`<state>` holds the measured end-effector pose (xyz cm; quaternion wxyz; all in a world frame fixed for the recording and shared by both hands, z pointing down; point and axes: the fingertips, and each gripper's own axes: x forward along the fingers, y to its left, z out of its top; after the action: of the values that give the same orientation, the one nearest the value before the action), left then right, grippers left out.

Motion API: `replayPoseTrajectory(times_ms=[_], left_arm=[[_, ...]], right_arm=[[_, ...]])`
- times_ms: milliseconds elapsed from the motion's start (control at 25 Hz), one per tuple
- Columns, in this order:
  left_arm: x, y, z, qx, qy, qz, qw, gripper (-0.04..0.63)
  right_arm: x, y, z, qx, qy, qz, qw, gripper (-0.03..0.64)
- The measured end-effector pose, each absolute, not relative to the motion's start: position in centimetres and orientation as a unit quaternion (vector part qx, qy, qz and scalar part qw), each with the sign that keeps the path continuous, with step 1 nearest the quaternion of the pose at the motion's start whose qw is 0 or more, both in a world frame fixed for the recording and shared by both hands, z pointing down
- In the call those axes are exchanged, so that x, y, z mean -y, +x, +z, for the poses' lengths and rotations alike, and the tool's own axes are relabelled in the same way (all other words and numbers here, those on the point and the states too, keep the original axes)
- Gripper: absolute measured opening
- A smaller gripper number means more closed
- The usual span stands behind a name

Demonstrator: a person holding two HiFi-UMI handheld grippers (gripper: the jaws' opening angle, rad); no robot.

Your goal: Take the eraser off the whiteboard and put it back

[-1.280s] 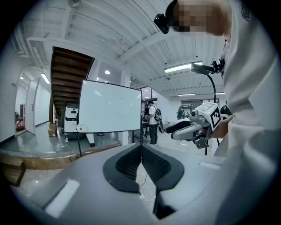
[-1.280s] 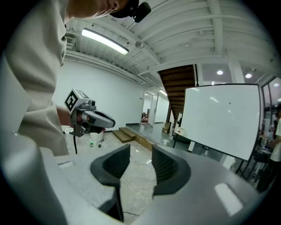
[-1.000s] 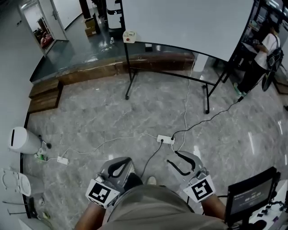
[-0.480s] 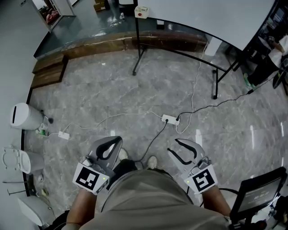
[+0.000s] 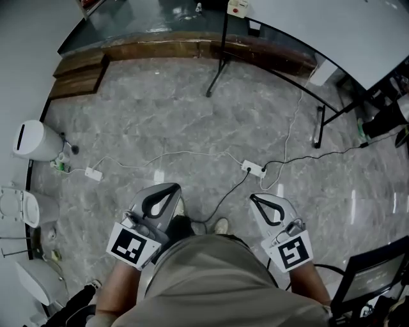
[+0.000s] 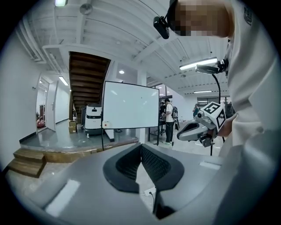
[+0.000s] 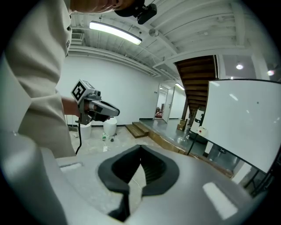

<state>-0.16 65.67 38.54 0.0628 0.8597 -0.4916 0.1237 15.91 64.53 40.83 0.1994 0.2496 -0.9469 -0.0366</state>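
The whiteboard point(image 5: 358, 25) stands on a black frame at the far right of the head view, across the marble floor. A small white eraser with a red dot point(image 5: 238, 6) hangs at the board's left edge; it also shows in the left gripper view point(image 6: 105, 125) and the right gripper view point(image 7: 201, 130). Both grippers are held at waist height, far from the board. My left gripper point(image 5: 167, 190) is shut and holds nothing. My right gripper point(image 5: 256, 198) is also shut with nothing in it.
A white power strip point(image 5: 254, 168) and its cables lie on the floor just ahead of the grippers. A white bin point(image 5: 35, 140) stands at the left, wooden steps point(image 5: 80, 73) at the back left. A person point(image 5: 383, 118) stands at the right by the board. A dark screen point(image 5: 374, 274) is at the lower right.
The right gripper's jaws have closed from wide open. The person holding the grippers has walked forward; the power strip is nearer and the whiteboard has slid toward the top right of the view.
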Motion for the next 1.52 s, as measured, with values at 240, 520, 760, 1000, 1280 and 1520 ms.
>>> replayPoseTrajectory(times_ms=[240,520,760,1000,1280,1520], left_arm=[[-63.2,-8.8,38.9,0.484,0.867,0.083,0.087,0.006],[-61.4,-18.4,38.6,0.461,0.879,0.079,0.096,0.006],[-57.7,-22.6,40.2,0.468,0.871,0.086,0.12,0.006],[-50.4,-21.5,40.3,0.445,0.885,0.091,0.097,0.006],[-37.9,-18.8,37.6,0.439,0.889,0.1,0.083,0.006],[-25.8,-17.0,36.4,0.454,0.884,0.096,0.063,0.006]], right_arm=[[-61.1,5.5,39.7,0.945,0.246,-0.036,0.21,0.002],[-58.6,-5.3,38.7,0.946,0.25,-0.023,0.203,0.003],[-55.9,-7.7,39.2,0.94,0.266,-0.001,0.212,0.002],[-48.7,-7.0,40.2,0.934,0.29,0.006,0.209,0.003],[-36.2,-4.0,38.5,0.931,0.316,0.002,0.181,0.002],[-24.5,-1.0,39.2,0.93,0.324,0.005,0.175,0.003]])
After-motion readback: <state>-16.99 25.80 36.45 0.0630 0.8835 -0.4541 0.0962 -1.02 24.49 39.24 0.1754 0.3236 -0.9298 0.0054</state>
